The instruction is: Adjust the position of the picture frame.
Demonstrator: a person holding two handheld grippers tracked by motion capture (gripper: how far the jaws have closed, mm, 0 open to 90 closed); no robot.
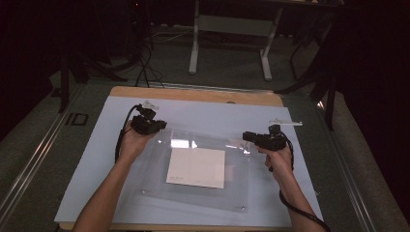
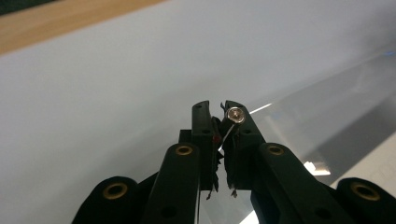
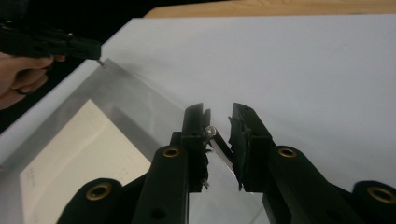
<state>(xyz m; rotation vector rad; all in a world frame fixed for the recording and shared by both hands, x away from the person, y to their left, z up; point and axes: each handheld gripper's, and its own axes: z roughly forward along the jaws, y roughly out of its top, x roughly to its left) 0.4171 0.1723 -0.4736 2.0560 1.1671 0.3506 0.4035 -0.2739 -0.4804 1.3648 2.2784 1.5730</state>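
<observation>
The work surface is a wooden table (image 1: 193, 93) covered almost entirely by a pale blue-white mat (image 1: 203, 116), with a bare wood strip showing along its far edge. On the mat lies a clear plastic sheet (image 1: 203, 193), lying flat, with small screws near its corners; beneath or within it sits a cream sheet of paper (image 1: 197, 167), roughly central and toward the near side. The left gripper (image 1: 153, 126) is held at the far left corner of the clear sheet; in the left gripper view (image 2: 217, 122) its jaws stand nearly closed, only a thin gap between them, pinching the sheet's edge, and a screw (image 2: 235, 114) sits at the tip of one jaw. The right gripper (image 1: 247, 137) is at the far right corner of the sheet; in the right gripper view (image 3: 218, 126) its jaws are parted with a clear gap, and a corner of the sheet with a small screw (image 3: 210, 131) lies between them, touching one jaw. The left hand (image 3: 21, 74) also appears in that view at the opposite corner. Beyond the table the room is dim: grey carpeted floor (image 1: 227, 63), the white legs of a second table (image 1: 229, 24), dark stands and cables (image 1: 142, 58) at the left, and a metal floor rail (image 1: 36, 154) running alongside.
</observation>
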